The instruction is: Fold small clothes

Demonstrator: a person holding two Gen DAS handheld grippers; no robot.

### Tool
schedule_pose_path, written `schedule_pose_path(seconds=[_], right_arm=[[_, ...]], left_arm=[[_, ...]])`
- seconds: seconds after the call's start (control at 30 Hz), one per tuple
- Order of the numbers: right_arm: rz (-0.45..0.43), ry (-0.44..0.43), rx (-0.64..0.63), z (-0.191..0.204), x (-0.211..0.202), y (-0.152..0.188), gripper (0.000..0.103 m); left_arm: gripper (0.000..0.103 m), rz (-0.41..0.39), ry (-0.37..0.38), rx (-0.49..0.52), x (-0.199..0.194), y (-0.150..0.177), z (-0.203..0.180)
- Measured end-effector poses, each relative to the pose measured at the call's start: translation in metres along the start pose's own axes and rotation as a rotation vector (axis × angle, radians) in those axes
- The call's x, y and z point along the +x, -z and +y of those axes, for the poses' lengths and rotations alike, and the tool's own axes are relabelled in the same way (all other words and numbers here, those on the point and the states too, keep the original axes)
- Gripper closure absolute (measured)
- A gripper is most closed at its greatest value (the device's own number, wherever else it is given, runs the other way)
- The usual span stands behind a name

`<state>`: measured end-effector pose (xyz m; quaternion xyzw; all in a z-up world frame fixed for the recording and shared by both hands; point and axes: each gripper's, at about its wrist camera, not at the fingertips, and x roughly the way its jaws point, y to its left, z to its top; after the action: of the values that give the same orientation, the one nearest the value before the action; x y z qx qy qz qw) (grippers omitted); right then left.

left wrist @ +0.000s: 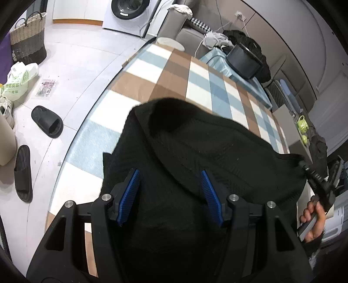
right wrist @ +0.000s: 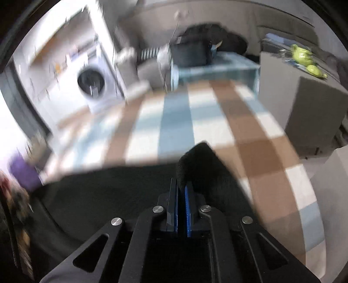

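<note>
While black garment (right wrist: 208, 169) lies tabled, right hand-held gripper (right wrist: 181, 187) pinches it.

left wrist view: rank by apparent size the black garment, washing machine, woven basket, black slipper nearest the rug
1. black garment, though it is nearest the camera
2. washing machine, partly cropped, and woven basket: look alike
3. black slipper

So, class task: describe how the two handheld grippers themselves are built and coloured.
Both match. The left gripper and right gripper have matte black frames with triangular cut-outs, round silver pins at the joints, and two fingers lined with ribbed blue pads. A dark sleeve covers the wrist of the person's hand.
</note>
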<state>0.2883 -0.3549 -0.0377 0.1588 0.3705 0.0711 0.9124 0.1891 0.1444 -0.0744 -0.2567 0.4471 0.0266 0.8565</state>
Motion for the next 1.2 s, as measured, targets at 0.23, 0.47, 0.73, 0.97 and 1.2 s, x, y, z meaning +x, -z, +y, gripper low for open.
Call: schedule_pose_path(seconds=[0.23, 0.47, 0.73, 0.97, 1.2], right_arm=[[-0.053, 0.133, 0.219, -0.041, -0.004, -0.011, 0.043], [0.040, 0.106, 0.161, -0.038, -0.004, 0.007, 0.043], [0.091, 0.094, 0.136, -0.035, -0.007, 0.027, 0.043], [0.117, 0.106, 0.109, -0.032, -0.010, 0.039, 0.043], [0.128, 0.106, 0.121, -0.035, -0.009, 0.042, 0.043]], left_arm=[[0.047, -0.027, -0.022, -0.036, -0.004, -0.008, 0.011], [0.047, -0.031, -0.061, 0.003, 0.019, -0.025, 0.007], [0.047, 0.028, -0.140, 0.153, 0.073, -0.054, -0.023], [0.103, -0.017, -0.239, 0.256, 0.087, -0.056, -0.038], [0.103, -0.115, -0.198, 0.203, 0.055, -0.060, -0.028]])
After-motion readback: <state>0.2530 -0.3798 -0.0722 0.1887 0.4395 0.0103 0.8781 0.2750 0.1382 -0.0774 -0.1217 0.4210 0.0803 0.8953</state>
